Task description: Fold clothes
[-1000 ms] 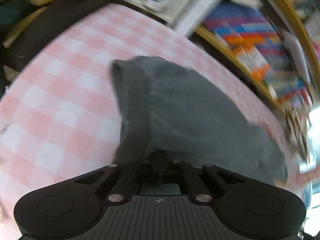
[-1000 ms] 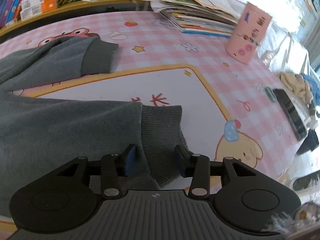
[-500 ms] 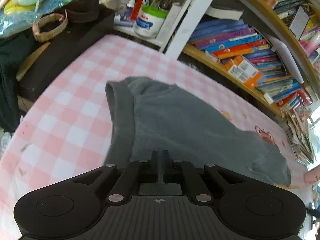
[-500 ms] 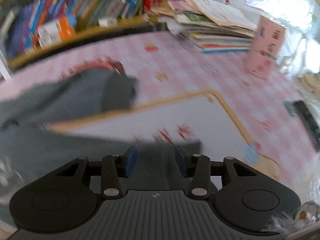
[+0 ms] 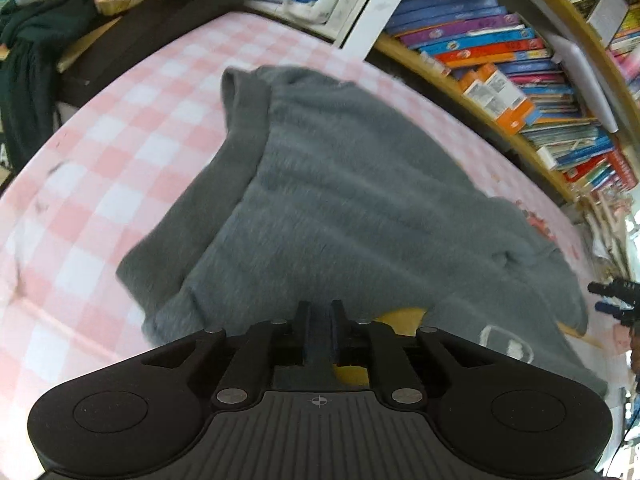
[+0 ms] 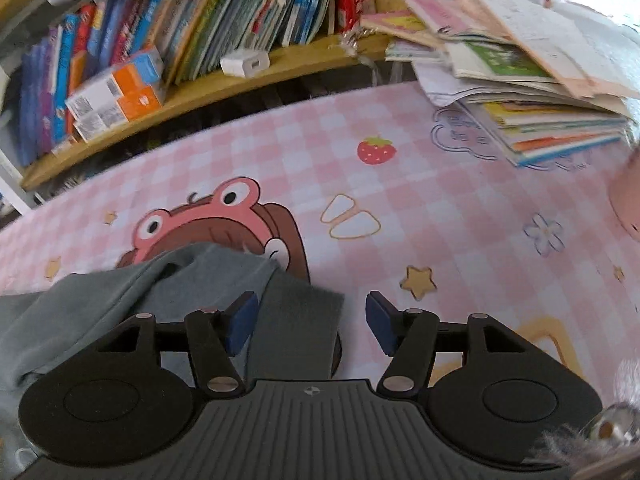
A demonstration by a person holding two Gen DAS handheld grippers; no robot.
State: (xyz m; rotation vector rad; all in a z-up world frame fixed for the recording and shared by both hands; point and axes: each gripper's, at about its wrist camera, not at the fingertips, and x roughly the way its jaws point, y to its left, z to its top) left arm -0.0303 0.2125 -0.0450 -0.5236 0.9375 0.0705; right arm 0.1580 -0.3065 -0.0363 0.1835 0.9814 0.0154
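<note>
A table with a pink and white checked cloth (image 6: 460,216) (it has a frog, a strawberry and stars on it). Behind it is a wooden shelf (image 6: 224,88) full of bright books (image 5: 500,60). A messy pile of books (image 6: 520,92) sits on the table. Bright light comes in at the right.

bare tablecloth (image 6: 460,216) ahead, book stack (image 6: 532,92) crowding right, shelf (image 6: 224,88) probably close behind

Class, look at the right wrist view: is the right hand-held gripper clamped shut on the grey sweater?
No: the right hand-held gripper stands wide open, its blue pads apart above the grey sweater.
</note>
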